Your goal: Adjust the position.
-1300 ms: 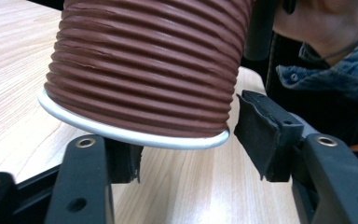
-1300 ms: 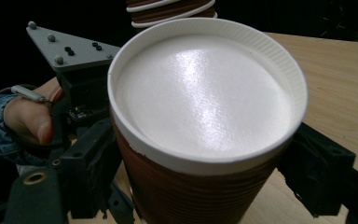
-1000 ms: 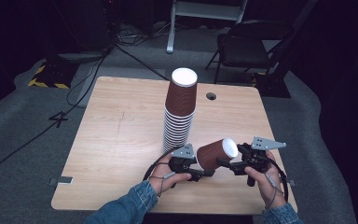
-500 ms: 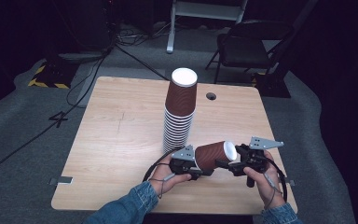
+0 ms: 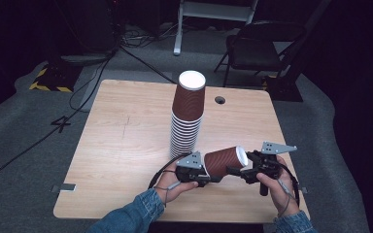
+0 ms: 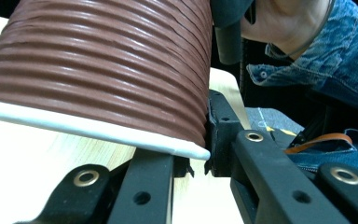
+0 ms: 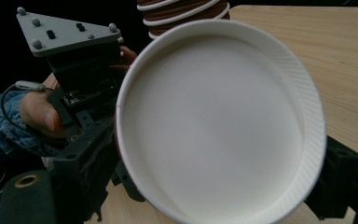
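Note:
A brown ribbed paper cup [image 5: 223, 161] lies on its side in the air between both grippers, just above the table's near edge. My left gripper [image 5: 205, 174] has just closed and is shut on the cup's white-rimmed mouth end [image 6: 98, 70], one pad [image 6: 216, 135] pressing its wall. My right gripper [image 5: 238, 171] faces the cup's white base [image 7: 214, 126]. Its jaws have just been opening and now stand to either side of that base, apart from it. The left gripper's grey plate [image 7: 65, 32] shows behind the cup.
A tall stack of upturned brown cups [image 5: 187, 116] stands mid-table just beyond the grippers, its lower cups [image 7: 182, 14] close behind the held one. The wooden table [image 5: 116, 145] has a cable hole [image 5: 219, 100] at the back. A chair [image 5: 262, 43] stands beyond.
The cup has tipped slightly flatter, its white base dropping a little. Both hands have kept their places.

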